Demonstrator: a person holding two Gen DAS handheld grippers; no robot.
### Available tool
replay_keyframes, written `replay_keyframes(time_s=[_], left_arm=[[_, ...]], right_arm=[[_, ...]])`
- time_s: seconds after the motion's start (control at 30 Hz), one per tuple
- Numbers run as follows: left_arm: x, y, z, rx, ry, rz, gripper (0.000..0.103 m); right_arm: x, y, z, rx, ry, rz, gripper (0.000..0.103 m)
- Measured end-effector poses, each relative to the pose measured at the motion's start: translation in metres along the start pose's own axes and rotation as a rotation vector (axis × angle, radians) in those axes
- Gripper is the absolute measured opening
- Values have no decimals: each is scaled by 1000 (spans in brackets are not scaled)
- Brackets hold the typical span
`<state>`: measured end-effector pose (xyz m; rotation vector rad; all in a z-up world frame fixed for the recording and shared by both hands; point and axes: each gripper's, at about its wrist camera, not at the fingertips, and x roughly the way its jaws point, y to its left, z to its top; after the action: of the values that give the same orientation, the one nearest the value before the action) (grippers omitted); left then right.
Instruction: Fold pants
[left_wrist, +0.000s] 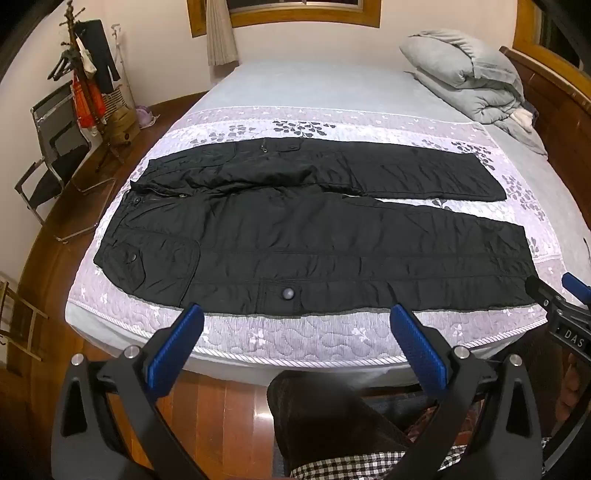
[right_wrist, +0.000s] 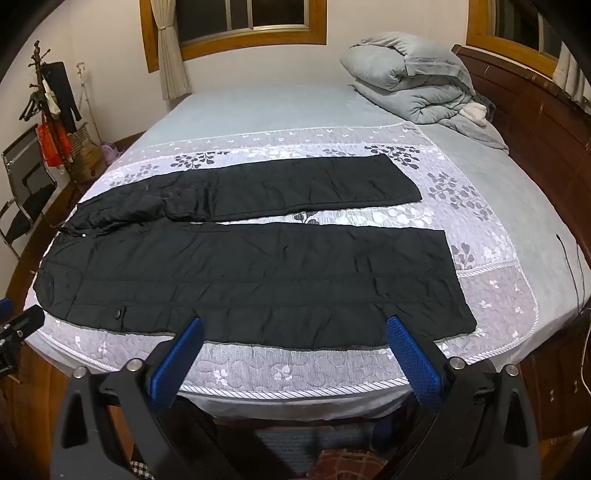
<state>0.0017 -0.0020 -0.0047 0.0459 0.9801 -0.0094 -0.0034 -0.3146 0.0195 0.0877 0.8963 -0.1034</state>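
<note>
Both grippers' spread fingers (left_wrist: 413, 347) just short of flat pants (left_wrist: 314, 236).

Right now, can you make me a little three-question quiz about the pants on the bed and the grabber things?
1. True or false: the black pants are already folded in half.
2. Multiple choice: where is the grey folded quilt? A) on top of the pants B) at the far end of the bed, apart from the pants C) on the floor
3. Fill in: the left gripper and the right gripper both have their jaws ____ and hold nothing.

Key:
1. False. They lie spread flat, both legs apart, waist to the left.
2. B
3. open
</note>
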Motion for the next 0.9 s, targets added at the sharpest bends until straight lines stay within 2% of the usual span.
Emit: replay_keyframes(time_s=[0.9], left_arm=[[-3,1,5,5,-6,2,100]], right_arm=[[-2,0,5,-7,-6,-11,99]])
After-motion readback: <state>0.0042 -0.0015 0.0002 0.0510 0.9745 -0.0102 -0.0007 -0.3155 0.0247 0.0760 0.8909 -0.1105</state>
